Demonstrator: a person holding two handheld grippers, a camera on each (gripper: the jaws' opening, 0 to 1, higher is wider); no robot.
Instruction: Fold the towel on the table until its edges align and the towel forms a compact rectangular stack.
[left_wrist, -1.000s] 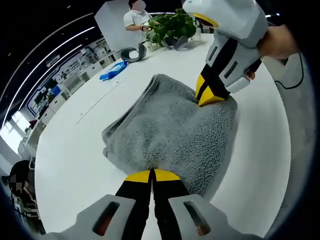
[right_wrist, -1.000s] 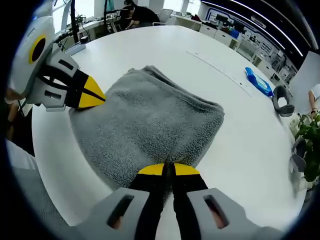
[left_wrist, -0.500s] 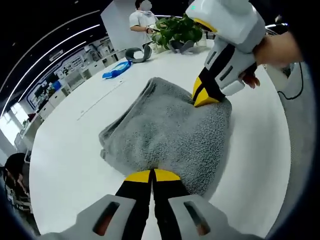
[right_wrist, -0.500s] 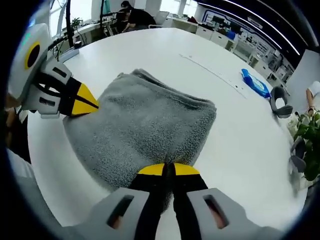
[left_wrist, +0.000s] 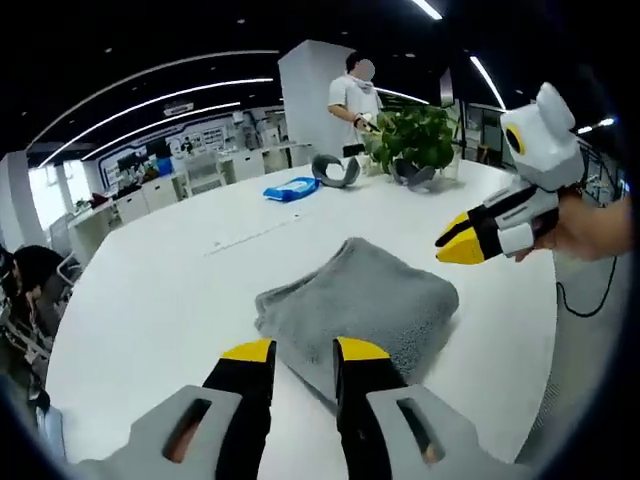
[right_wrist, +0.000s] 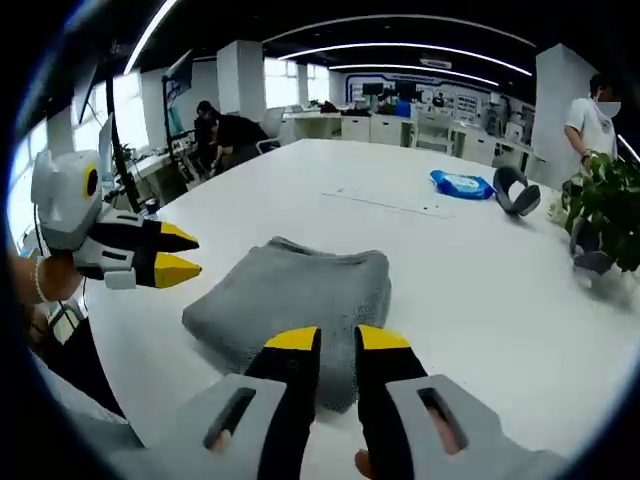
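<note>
Towel (left_wrist: 360, 310): folded grey stack on white table (left_wrist: 150, 300), now released; left gripper (left_wrist: 304, 352) and right gripper (right_wrist: 337, 338), formerly pinching it, lifted clear, jaws parted, fold apparently complete.

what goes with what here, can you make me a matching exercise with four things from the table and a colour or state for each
Things:
1. towel
2. left gripper
3. packet
4. plant

Descriptions:
A. blue, lying flat on the far part of the table
B. green and leafy
C. grey, folded into a stack
D. jaws open, yellow tips, off the cloth

Pairs: 1-C, 2-D, 3-A, 4-B
</note>
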